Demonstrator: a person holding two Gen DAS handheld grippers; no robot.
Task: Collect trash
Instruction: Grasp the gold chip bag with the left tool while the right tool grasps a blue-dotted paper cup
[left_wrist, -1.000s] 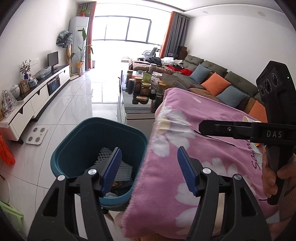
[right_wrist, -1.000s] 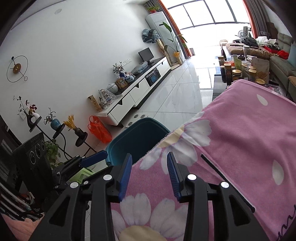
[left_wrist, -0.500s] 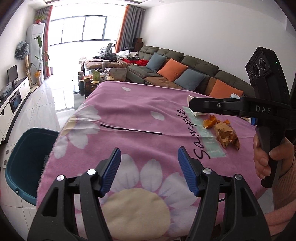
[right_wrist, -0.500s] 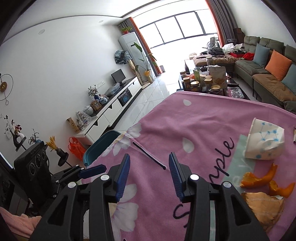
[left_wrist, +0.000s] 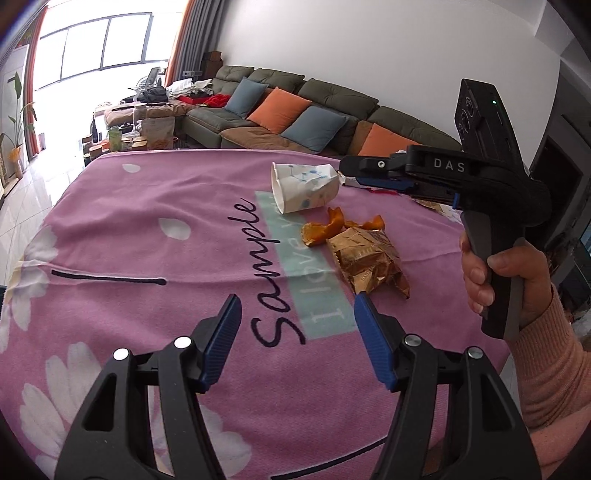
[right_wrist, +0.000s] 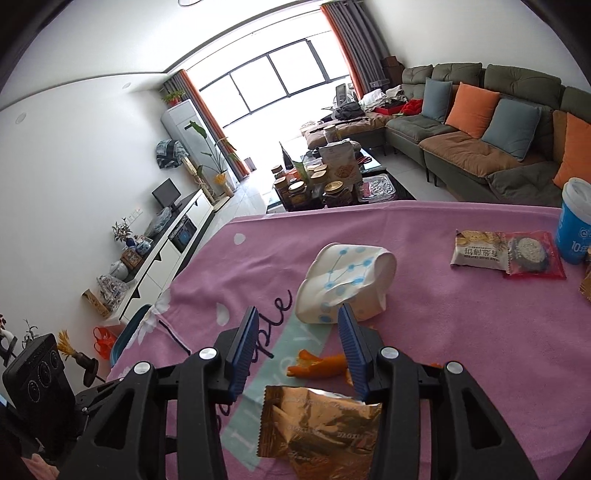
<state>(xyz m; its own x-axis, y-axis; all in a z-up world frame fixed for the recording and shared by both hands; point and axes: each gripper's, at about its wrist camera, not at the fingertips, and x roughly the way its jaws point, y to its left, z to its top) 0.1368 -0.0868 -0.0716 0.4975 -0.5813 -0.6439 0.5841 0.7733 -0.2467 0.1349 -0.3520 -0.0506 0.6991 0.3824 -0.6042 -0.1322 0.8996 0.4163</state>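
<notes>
Right wrist view: where's the crushed paper cup?

Lies on its side on the table, just ahead of the right claw, long axis slanting up-right, mouth toward the claw. Hovers over orange peel and gold wrapper.

Claws?

Right: medium gap, just been opening, gripping nothing. Left claw: wide, empty, short of the wrapper. Nearer the cup: right.

Anything in only 1 view?

Snack packets and teal bin, right wrist only. Hand gripping the right handle, left wrist only.
</notes>
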